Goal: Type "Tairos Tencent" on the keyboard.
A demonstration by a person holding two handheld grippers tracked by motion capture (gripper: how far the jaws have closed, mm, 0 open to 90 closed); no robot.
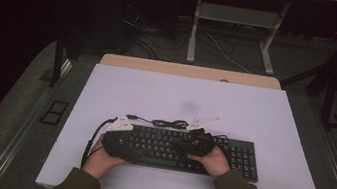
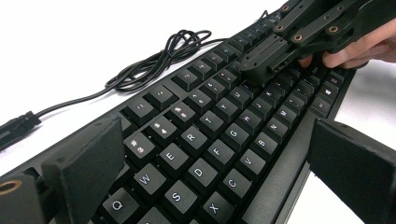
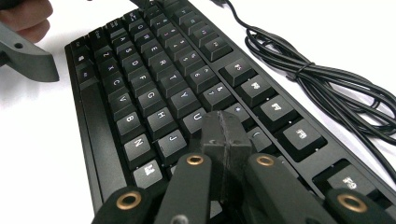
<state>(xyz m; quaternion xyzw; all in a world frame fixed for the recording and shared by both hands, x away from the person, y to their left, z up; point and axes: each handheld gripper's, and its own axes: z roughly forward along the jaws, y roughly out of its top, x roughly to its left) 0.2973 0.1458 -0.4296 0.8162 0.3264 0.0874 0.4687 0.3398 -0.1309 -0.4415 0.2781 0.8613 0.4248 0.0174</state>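
Observation:
A black keyboard (image 1: 163,147) lies on the white table (image 1: 181,96), near its front edge. My left gripper (image 2: 219,168) is open wide. Its jaws stand either side of the keyboard's (image 2: 205,126) left end, one by the Q key and one off the front edge. My right gripper (image 3: 223,133) is shut with nothing held, and its joined tip rests on the keys near the middle of the keyboard (image 3: 154,88). In the high view the left gripper (image 1: 121,143) and the right gripper (image 1: 190,143) both sit over the keyboard. The left gripper view shows the right gripper (image 2: 261,63) farther along the keys.
The keyboard's black cable (image 1: 167,123) lies coiled on the table just behind it, also seen as a cable (image 3: 322,84) beside the key rows. A wooden table edge (image 1: 190,71) and desk legs (image 1: 194,27) stand beyond.

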